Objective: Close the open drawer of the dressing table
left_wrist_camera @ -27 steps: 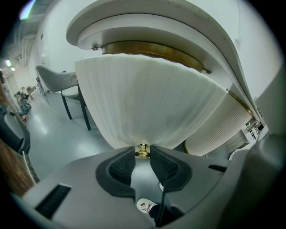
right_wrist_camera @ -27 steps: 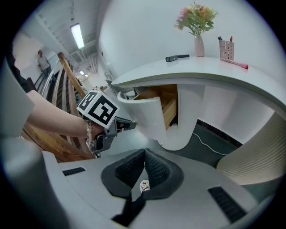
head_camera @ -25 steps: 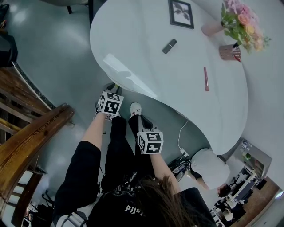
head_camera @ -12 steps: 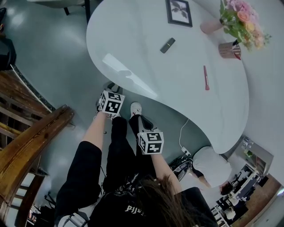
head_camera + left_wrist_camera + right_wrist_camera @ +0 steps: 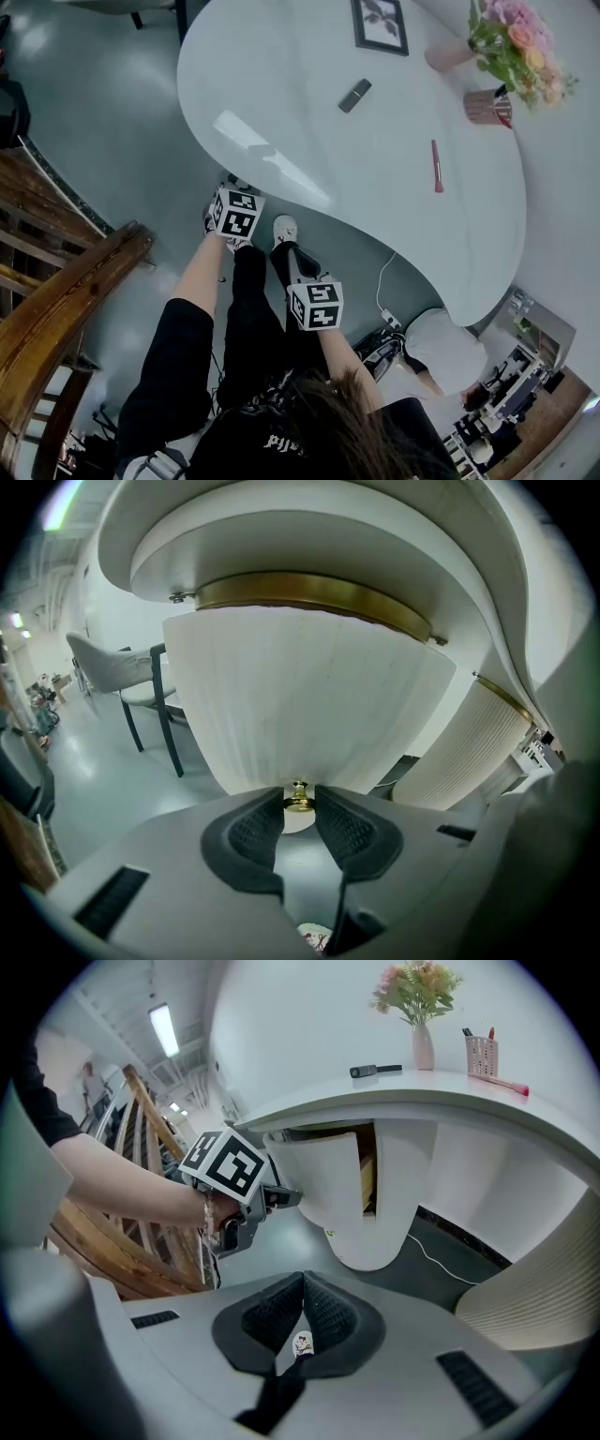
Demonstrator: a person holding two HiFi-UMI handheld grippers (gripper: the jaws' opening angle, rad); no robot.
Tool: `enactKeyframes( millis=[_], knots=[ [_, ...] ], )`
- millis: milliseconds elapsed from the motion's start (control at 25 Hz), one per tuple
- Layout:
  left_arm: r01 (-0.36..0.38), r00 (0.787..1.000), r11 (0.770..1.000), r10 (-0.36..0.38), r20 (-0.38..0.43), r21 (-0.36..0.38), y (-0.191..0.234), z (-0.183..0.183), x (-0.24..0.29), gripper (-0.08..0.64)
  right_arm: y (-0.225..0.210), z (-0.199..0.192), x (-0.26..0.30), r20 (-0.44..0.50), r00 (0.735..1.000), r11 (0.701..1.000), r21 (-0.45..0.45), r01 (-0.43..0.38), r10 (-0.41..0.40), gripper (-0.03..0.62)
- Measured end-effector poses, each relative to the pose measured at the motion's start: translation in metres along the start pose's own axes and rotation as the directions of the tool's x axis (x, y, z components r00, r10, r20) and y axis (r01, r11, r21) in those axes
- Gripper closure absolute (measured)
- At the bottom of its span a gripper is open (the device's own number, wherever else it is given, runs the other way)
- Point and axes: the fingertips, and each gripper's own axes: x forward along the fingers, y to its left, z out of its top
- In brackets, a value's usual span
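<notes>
Left claw point(image 5: 299, 796) pinches the brass knob point(image 5: 299, 804) on the drawer point(image 5: 323, 1190). Drawer partly open, sticking out under the table point(image 5: 300, 122) top. Right claw point(image 5: 302, 1286) pressed together, empty.

head: steep down over table point(image 5: 281, 103) | L cam: close on drawer point(image 5: 300, 705) | R cam: farther back | L+R share drawer

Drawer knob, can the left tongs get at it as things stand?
Probably yes. The left tongs have the brass knob on the drawer front right between their tips, seemingly pinched by both pads, and nothing else stands in the way.
</notes>
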Motion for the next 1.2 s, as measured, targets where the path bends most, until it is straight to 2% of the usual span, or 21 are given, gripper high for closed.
enactKeyframes(
  millis=[240,600,1200],
  knots=[
    [0.003,0.998,1.000,-0.003,0.063,0.001,0.000,0.007,0.005,0.444,0.001,0.000,0.005,0.003,1.000,1.000,-0.025,-0.009,0.009,0.566],
    [-0.004,0.988,1.000,0.001,0.152,0.017,0.000,0.017,0.013,0.445,-0.003,0.008,0.014,0.052,0.999,1.000,0.002,-0.007,0.007,0.566],
    [0.000,0.969,0.999,-0.009,0.248,0.038,-0.001,0.035,0.026,0.445,-0.010,0.006,0.030,0.059,0.998,1.000,0.026,-0.009,0.008,0.566]
  ],
)
